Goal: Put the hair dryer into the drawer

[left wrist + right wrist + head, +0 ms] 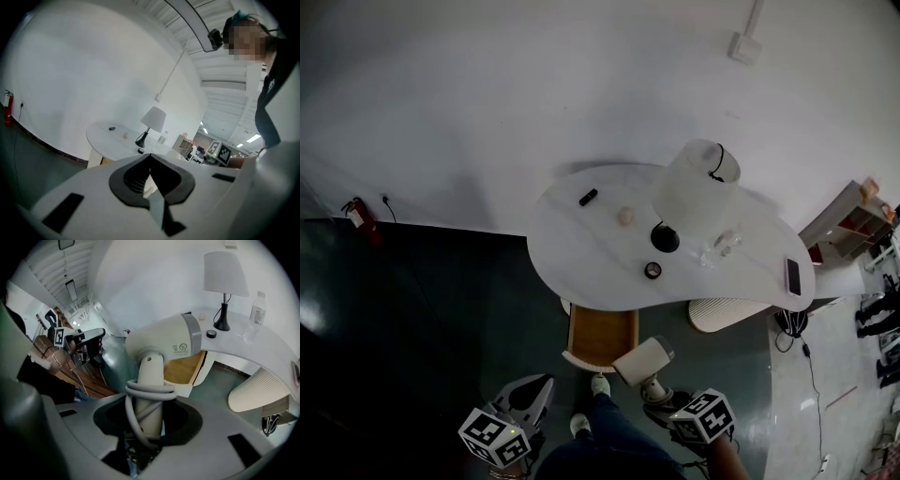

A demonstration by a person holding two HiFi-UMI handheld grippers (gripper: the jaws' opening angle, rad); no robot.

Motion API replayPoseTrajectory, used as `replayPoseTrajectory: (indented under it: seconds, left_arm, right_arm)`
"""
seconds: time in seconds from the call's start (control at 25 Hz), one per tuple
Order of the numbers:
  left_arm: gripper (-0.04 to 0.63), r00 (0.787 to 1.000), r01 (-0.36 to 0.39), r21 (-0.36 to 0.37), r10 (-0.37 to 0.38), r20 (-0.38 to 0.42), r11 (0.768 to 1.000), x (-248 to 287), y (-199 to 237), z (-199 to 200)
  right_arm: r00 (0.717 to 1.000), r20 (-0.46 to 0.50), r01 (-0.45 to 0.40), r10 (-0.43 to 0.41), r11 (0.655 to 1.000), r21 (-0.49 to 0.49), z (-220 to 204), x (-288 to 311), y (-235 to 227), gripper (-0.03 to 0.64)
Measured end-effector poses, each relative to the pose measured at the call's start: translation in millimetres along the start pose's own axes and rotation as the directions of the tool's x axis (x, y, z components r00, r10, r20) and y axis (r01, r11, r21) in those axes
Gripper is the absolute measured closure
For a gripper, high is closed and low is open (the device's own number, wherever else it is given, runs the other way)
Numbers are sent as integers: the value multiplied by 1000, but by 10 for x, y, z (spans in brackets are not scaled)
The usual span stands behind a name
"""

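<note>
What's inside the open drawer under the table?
The drawer shows only a bare wooden bottom. Its back end is covered by the table, so I can't see what is there.

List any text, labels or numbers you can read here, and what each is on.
Hair dryer: a label with print and symbols, too small to read.
Marker cubes: black-and-white square patterns only, no words.
No other readable text.
</note>
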State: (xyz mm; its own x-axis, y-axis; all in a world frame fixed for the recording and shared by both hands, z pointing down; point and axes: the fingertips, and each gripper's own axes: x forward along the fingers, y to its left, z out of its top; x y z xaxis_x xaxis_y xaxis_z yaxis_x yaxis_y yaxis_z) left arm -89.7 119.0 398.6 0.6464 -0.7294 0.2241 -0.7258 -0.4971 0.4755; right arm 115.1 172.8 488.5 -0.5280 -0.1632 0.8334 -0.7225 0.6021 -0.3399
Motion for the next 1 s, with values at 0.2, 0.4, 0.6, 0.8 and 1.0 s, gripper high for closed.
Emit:
replayPoseTrajectory:
  seconds: [0.2,0.4,0.6,0.8,1.0]
  left_arm:
    - [580,999,-33,3,33,-2,999,244,147,140]
    - [580,997,-78,-7,78,-5,997,484,262,233]
    - [580,994,-111,-26,111,-19,993,692,348,245]
    - [580,986,-166,-50,165,-26,985,873,441,241]
    - [580,979,-205,-36,204,-25,978,1010,500,262]
  right_arm:
    - [995,-95,-38,37,999,-3,43,116,-253,434]
    - [986,-163,-47,41,998,-32,172,209,-482,434]
    - [968,-241,-82,68,995,-50,190,312,-657,434]
    - [944,-299,-158,138,986,-43,223,459,-730,434]
    - [929,-324,-206,182,978,-43,302,606,-786,434]
